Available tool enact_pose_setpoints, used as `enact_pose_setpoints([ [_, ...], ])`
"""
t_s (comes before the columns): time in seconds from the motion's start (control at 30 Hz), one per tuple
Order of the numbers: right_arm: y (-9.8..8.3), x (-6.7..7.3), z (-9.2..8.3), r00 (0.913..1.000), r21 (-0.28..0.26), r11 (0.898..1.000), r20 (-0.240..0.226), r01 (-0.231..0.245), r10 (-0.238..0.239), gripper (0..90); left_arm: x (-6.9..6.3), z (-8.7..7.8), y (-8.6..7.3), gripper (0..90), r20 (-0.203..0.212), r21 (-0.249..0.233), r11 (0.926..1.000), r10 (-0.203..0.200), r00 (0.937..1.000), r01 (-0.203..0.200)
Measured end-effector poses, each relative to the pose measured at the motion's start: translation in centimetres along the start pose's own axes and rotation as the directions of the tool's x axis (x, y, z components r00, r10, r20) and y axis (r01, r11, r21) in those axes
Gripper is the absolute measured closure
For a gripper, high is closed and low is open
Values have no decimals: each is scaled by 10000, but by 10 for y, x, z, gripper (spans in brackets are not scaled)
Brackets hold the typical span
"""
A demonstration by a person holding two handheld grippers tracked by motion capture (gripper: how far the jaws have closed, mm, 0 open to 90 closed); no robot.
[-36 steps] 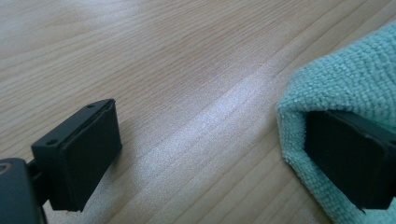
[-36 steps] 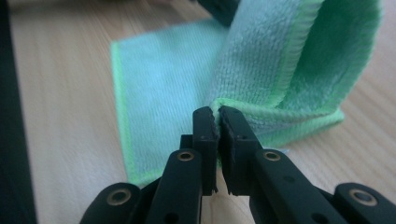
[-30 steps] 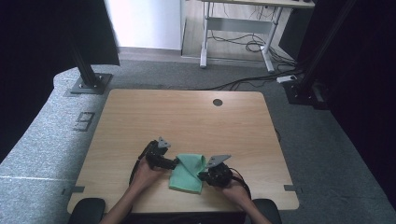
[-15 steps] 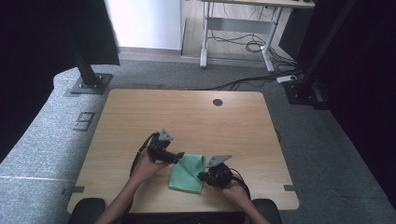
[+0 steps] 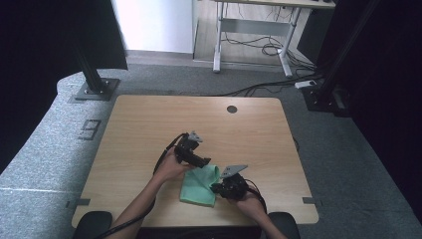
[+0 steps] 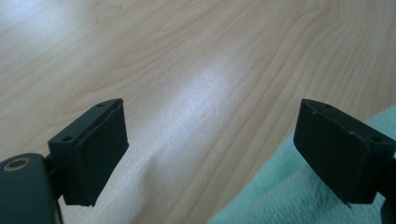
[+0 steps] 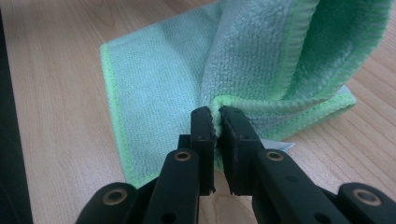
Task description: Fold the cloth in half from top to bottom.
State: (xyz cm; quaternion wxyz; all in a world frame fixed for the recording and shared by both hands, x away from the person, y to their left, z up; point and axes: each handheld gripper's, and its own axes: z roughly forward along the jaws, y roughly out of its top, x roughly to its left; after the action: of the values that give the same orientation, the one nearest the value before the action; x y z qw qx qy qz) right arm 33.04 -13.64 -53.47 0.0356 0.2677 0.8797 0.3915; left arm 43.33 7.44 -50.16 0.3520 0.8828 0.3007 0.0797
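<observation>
A green microfibre cloth (image 5: 200,184) lies folded on the wooden table (image 5: 144,124) near the front edge. My right gripper (image 5: 215,189) is shut on a folded edge of the cloth (image 7: 261,70); the hem is pinched between its black jaws, and a fold stands up beyond them. My left gripper (image 5: 205,162) hovers at the cloth's far left corner, jaws wide open with nothing between them. In the left gripper view its pads (image 6: 100,149) frame bare wood, with the cloth (image 6: 289,196) at the lower right.
A round cable hole (image 5: 232,109) sits near the table's far edge. Beyond the table are grey carpet, a black post base (image 5: 93,89), and a desk frame with cables (image 5: 259,45). Forearms come in from the bottom.
My left gripper has lifted off the cloth and moved away from the person toward the table's middle. The right gripper has stayed put with the cloth edge in it.
</observation>
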Motion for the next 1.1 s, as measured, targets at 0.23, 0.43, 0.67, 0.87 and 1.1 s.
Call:
enact_pose_setpoints([
  [0.23,1,1,-3,9999,-56,9999,-111,-103,103,782,-2,-8,-11,100,351,54,10000,24,9994,-26],
  [0.43,-2,1,-18,9998,-144,9998,156,-115,117,639,-4,-20,-26,100,377,101,9999,41,9993,-45],
  [0.67,-5,-4,-38,9990,-505,9984,348,-255,273,481,-6,-30,-40,100,381,186,9998,62,9993,-69],
  [0.87,0,-14,-46,9929,-637,9959,967,-640,700,402,-9,-34,-53,100,58,504,9984,250,9997,-252],
  [1.1,5,-12,-22,9900,-568,9941,1018,-927,981,298,-16,-36,-70,100,-320,907,9945,547,9980,-516],
])
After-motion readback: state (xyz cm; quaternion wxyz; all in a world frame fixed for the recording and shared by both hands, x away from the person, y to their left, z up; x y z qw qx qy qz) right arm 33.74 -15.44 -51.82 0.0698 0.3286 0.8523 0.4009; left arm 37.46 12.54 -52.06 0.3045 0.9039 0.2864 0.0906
